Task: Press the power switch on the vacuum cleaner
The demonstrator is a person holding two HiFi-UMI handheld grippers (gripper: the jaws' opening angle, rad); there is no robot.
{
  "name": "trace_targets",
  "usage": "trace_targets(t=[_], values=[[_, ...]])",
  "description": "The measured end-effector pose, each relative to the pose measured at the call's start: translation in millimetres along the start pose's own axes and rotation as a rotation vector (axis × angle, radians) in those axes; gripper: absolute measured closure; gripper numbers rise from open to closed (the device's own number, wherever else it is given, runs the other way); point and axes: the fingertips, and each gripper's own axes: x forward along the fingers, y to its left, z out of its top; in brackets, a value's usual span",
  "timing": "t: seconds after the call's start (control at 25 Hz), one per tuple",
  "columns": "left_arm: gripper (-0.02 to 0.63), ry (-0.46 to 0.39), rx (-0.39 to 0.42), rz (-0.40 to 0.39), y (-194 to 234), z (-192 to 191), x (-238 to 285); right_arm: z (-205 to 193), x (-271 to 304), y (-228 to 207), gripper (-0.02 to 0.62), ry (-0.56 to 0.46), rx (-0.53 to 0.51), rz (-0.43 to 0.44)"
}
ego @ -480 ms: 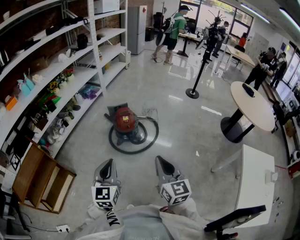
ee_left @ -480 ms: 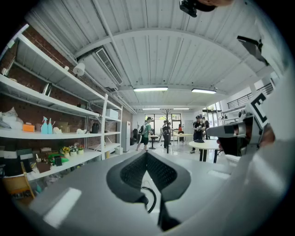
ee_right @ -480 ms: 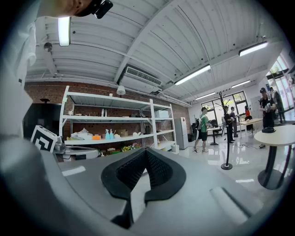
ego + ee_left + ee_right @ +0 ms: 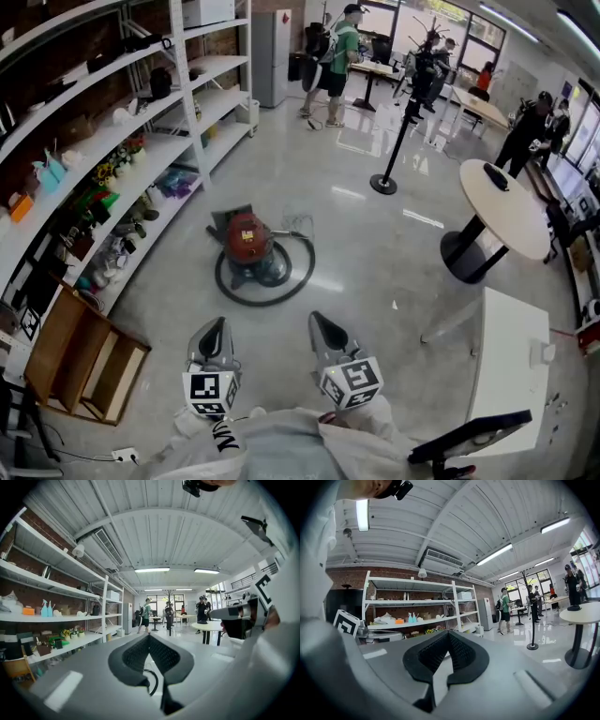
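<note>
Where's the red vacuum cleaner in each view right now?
Head view: vacuum cleaner just left of centre.
Left gripper view: body not seen; a dark loop low centre, maybe its hose.
Right gripper view: not in it.
Shared landmark: person in green shirt, in all three.

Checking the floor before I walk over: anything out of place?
A wooden shelf unit lies tipped on the floor beside the shelving. The vacuum cleaner stands upright, its hose looped around it.
</note>
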Motion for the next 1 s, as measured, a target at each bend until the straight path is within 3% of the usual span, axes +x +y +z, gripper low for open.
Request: trace_targets(t=[1.0], values=[[0.606, 0.054, 0.034, 0.027, -53.3, -13.7, -13.5, -28.1, -36.8, -25.7, 0.594, 0.034, 0.063, 0.055]])
